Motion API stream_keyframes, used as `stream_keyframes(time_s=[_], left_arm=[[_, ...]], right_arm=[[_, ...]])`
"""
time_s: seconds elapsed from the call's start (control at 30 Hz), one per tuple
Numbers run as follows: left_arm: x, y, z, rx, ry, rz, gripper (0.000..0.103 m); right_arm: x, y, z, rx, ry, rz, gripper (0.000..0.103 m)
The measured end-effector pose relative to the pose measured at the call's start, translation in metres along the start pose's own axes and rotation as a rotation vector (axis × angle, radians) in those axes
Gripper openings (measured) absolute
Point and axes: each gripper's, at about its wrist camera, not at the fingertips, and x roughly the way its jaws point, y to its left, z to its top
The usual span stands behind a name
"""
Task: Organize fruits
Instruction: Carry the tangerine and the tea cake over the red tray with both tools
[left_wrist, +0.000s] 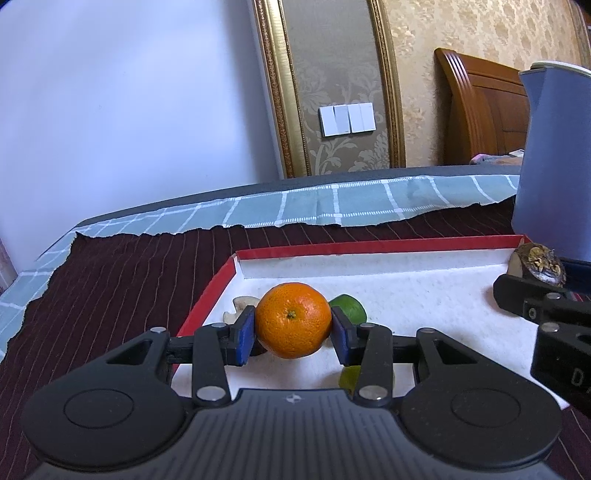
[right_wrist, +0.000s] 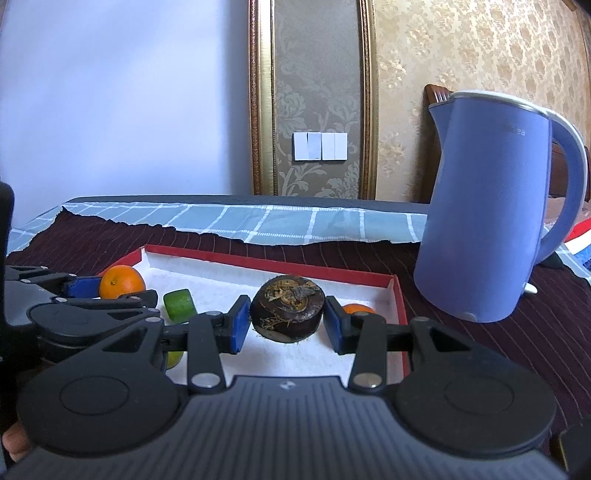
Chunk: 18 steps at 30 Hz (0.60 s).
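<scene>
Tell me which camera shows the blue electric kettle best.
The right wrist view: the blue electric kettle stands whole there, with spout, handle and base on the dark striped cloth, beside the red-rimmed tray. The left wrist view catches only part of its body, cut off at the frame's right edge.

Legible markings are few. The blue kettle (right_wrist: 491, 206) bears a faint brand word near its upper rim — too pale to read with certainty. In the left wrist view, the right gripper (left_wrist: 554, 314) shows a single letter "D" on its black body — the rest is cut off.
</scene>
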Motion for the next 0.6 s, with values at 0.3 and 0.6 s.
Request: stream_keyframes(time_s=[0.3,0.6], left_arm=[[0.01,0.0,0.007,-0.004,-0.02,0.007,0.041],[0.02,0.001,0.01,-0.013,-0.005,0.007,0.041]], right_arm=[[0.018,-0.002,0.002,-0.004,0.005,-0.006,0.04],[0.026,-0.003,0.007,-0.012,0.01,-0.02,0.04]])
